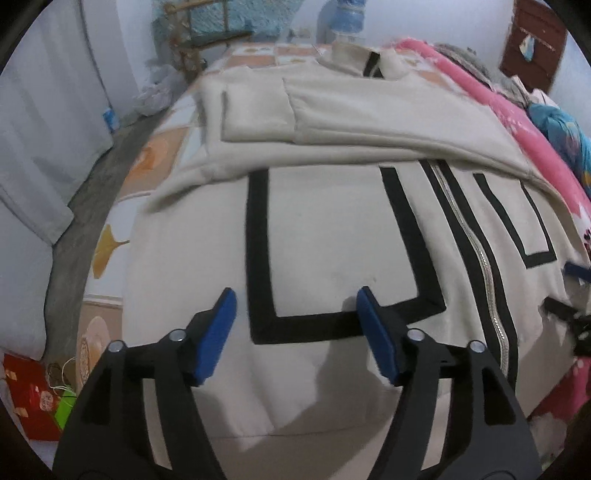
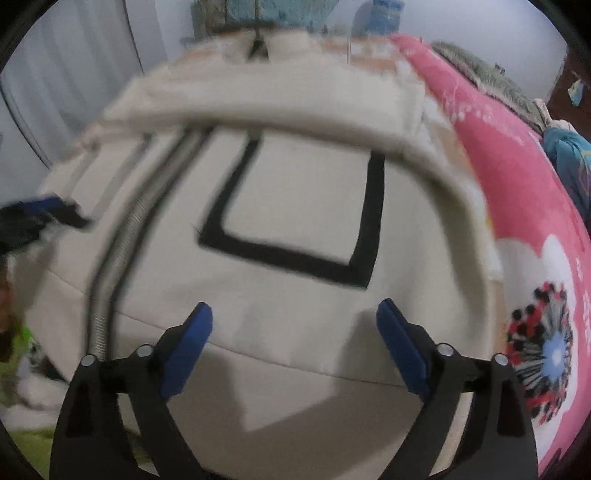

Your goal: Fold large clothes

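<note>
A large cream jacket (image 1: pixel 332 236) with black pocket trim and a silver front zipper (image 1: pixel 476 251) lies flat on the bed, collar at the far end. Both sleeves are folded across its chest (image 1: pixel 332 110). It also fills the right wrist view (image 2: pixel 295 206). My left gripper (image 1: pixel 295 299) is open and empty just above the hem, left of the zipper. My right gripper (image 2: pixel 293 314) is open and empty above the hem, right of the zipper (image 2: pixel 114 273). Each gripper shows at the edge of the other's view.
A pink floral blanket (image 2: pixel 517 206) lies along the bed's right side, with blue bedding (image 1: pixel 561 129) beyond. The patterned bedsheet (image 1: pixel 147 162) shows at the left, then a grey floor strip and white curtain (image 1: pixel 44 140). A wooden rack (image 1: pixel 199 33) stands at the far end.
</note>
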`<state>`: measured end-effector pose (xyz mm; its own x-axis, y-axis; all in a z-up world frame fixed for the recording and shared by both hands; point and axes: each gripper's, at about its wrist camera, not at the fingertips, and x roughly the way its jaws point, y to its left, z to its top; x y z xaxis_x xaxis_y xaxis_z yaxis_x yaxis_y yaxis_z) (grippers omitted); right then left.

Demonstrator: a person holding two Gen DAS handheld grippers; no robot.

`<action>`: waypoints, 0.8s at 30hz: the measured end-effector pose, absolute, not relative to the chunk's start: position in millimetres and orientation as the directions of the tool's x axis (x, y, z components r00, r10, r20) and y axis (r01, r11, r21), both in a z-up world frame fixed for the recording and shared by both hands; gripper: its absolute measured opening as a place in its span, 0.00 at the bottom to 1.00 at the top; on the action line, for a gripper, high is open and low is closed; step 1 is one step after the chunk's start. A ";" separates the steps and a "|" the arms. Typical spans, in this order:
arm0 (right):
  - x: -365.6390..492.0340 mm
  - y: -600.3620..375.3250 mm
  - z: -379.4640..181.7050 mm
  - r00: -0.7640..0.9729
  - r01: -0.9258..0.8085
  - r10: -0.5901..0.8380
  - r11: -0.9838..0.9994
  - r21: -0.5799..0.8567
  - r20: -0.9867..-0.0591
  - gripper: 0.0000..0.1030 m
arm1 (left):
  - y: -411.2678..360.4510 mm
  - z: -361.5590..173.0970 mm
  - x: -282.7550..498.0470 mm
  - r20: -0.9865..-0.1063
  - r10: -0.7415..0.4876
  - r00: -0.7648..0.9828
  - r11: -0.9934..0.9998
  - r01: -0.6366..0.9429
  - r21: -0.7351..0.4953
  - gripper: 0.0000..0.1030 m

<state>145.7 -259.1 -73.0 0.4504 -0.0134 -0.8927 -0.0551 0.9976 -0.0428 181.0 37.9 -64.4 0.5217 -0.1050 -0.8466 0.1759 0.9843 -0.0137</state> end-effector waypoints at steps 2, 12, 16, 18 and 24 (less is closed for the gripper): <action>146.8 -265.4 -73.7 0.464 -0.019 0.010 1.000 0.002 -0.886 0.92 | 42.5 -64.5 180.8 -0.847 -0.099 0.522 0.989 0.148 -0.024 0.68; 140.3 -261.1 -79.5 0.520 0.015 -0.029 1.000 -0.025 -0.854 0.94 | 59.4 -62.3 152.9 -0.826 -0.061 0.560 0.997 0.067 -0.028 0.76; 139.2 -262.7 -79.9 0.531 0.027 -0.035 0.999 -0.025 -0.846 0.94 | 84.4 -53.9 123.3 -0.795 -0.083 0.601 0.997 0.049 -0.067 0.76; 136.6 -263.4 -80.5 0.545 0.027 -0.031 0.999 -0.020 -0.838 0.94 | 100.0 -52.5 99.5 -0.786 -0.093 0.611 0.996 0.043 -0.084 0.76; 134.3 -265.2 -81.1 0.562 0.030 -0.029 0.999 -0.015 -0.826 0.94 | 133.1 -67.0 43.1 -0.787 -0.201 0.584 0.975 0.043 -0.217 0.68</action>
